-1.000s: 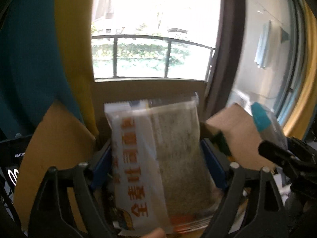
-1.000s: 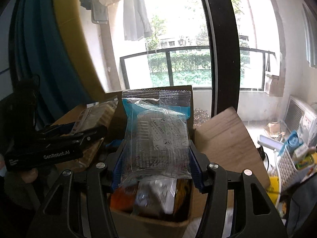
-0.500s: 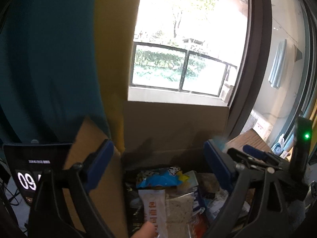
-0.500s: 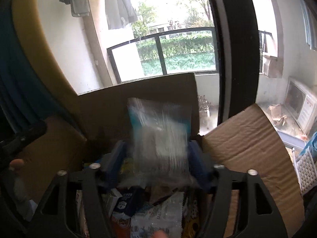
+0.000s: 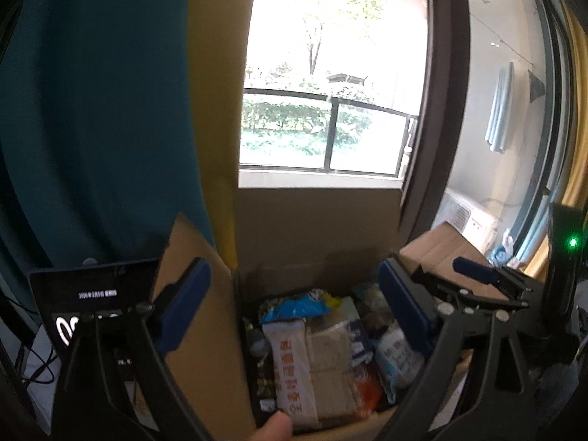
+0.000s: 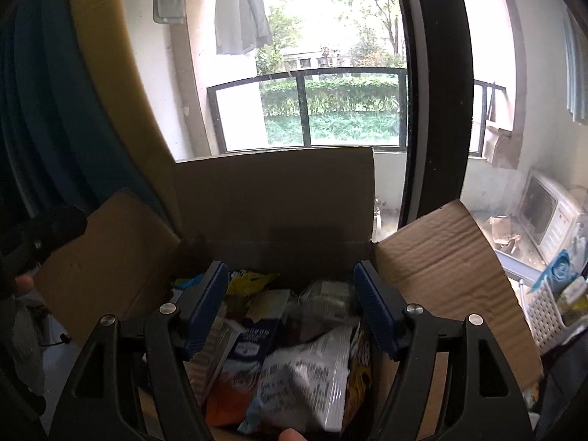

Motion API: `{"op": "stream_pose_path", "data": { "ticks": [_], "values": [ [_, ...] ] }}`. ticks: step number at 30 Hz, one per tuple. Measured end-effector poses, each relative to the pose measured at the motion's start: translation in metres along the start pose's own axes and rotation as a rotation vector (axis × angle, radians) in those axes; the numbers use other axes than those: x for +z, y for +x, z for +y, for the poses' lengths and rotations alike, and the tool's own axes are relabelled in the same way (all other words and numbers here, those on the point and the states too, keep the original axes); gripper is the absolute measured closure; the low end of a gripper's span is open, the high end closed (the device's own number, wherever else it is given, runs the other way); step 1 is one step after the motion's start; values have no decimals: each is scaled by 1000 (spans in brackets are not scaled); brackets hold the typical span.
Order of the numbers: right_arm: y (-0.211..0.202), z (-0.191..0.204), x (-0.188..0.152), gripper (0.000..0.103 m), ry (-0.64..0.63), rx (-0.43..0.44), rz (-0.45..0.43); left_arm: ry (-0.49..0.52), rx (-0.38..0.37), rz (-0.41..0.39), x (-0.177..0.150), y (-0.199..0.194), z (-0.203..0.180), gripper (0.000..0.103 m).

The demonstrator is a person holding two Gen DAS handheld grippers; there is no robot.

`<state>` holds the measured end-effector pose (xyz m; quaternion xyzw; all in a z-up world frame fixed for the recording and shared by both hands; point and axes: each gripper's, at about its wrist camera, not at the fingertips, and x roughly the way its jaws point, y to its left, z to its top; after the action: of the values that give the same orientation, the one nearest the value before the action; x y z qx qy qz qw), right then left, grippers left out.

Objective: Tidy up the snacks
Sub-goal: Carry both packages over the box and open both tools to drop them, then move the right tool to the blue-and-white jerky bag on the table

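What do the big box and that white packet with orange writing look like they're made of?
Box: corrugated cardboard, matte brown; the right flap shows ribbed fluting lines. White packet with orange writing: probably thin plastic film, smooth with a slight sheen, part of it clear over grainy contents.

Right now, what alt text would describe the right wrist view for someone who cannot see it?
An open cardboard box packed with snack packets sits below the right gripper, whose blue-padded jaws stand open and empty. Behind is a window with a balcony railing and hanging laundry.

Your left gripper (image 5: 294, 308) stands open and empty above the cardboard box (image 5: 316, 228); the white-and-orange snack packet (image 5: 294, 371) lies inside.
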<state>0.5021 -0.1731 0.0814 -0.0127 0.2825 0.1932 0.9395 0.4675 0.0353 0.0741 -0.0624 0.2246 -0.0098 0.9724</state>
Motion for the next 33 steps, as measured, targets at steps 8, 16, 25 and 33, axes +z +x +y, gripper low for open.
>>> {"op": "stream_pose_path", "data": {
  "ticks": [8, 16, 25, 33],
  "values": [
    [-34, 15, -18, 29, -11, -13, -6, -11, -18, -5, -25, -37, 6, 10],
    [-65, 23, -51, 29, -28, -14, 10, -3, -35, 19, -59, -64, 4, 10],
    [-84, 19, -92, 29, -31, 8, 49, -9, -59, 33, -98, -90, 2, 10],
    [-91, 5, -142, 29, -18, 39, 98, 23, -38, 75, -130, -89, -7, 10]
  ]
}}
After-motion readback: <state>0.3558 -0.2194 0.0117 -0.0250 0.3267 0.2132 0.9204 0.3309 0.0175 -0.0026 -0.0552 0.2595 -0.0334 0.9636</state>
